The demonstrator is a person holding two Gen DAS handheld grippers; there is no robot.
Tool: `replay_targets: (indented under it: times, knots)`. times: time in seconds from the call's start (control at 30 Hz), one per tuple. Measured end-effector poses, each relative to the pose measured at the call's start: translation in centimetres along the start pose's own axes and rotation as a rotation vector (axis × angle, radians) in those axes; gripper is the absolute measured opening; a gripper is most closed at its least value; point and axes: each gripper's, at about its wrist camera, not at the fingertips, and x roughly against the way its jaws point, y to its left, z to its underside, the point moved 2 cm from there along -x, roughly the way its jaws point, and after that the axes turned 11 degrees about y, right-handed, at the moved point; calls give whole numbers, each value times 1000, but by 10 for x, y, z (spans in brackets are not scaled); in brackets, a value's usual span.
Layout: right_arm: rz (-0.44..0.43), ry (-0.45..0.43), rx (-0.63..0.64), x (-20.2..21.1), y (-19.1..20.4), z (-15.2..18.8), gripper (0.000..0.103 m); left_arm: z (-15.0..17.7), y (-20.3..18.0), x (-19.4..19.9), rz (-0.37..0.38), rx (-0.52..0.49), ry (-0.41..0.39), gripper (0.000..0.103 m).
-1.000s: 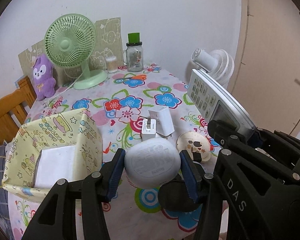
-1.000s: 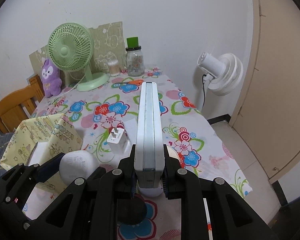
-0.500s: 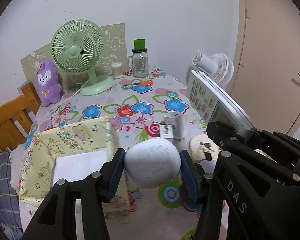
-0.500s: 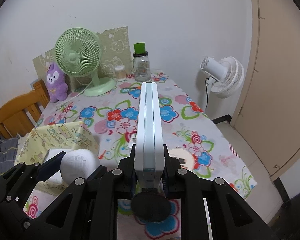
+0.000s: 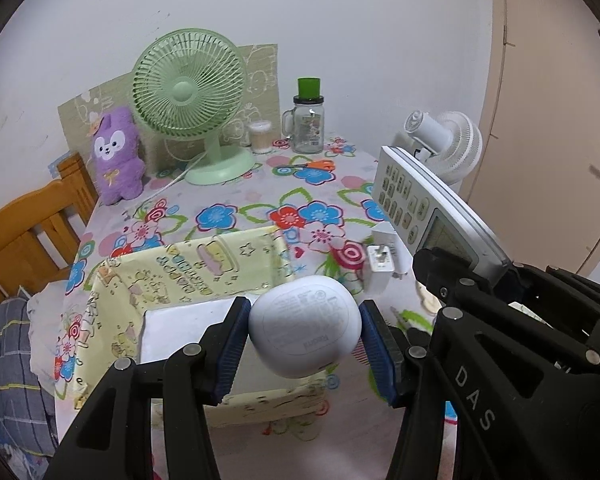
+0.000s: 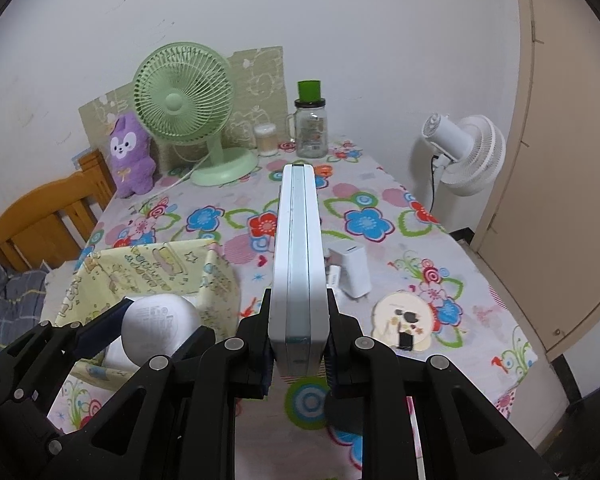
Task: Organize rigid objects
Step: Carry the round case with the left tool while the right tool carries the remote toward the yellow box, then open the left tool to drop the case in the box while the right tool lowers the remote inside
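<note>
The left gripper is clamped on a white rounded case, held above the near right part of a yellow patterned box that sits on the left of the floral tablecloth. To its right, the right gripper is closed on a white remote control, gripped edge-on by its lower end and raised above the table. Further right, a white charger and a round cream case lie on the cloth.
</note>
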Motion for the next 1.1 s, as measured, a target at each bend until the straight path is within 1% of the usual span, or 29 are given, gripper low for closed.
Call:
replay_targets:
  times: [0.17,0.4,0.73,1.1]
  knots:
    - [-1,26,10,-5,17,0,22,3,15,-2,12,7,24,57]
    - [3,43,39,-11,41,-1,22,7,38,-6,1,31,39,57]
    - [-18,75,75,-26,76,1,22,13,73,-20,-32,64,78,57]
    - [-29,117,81,-44,100,6,22,21,95,-33,-51,66,109,57]
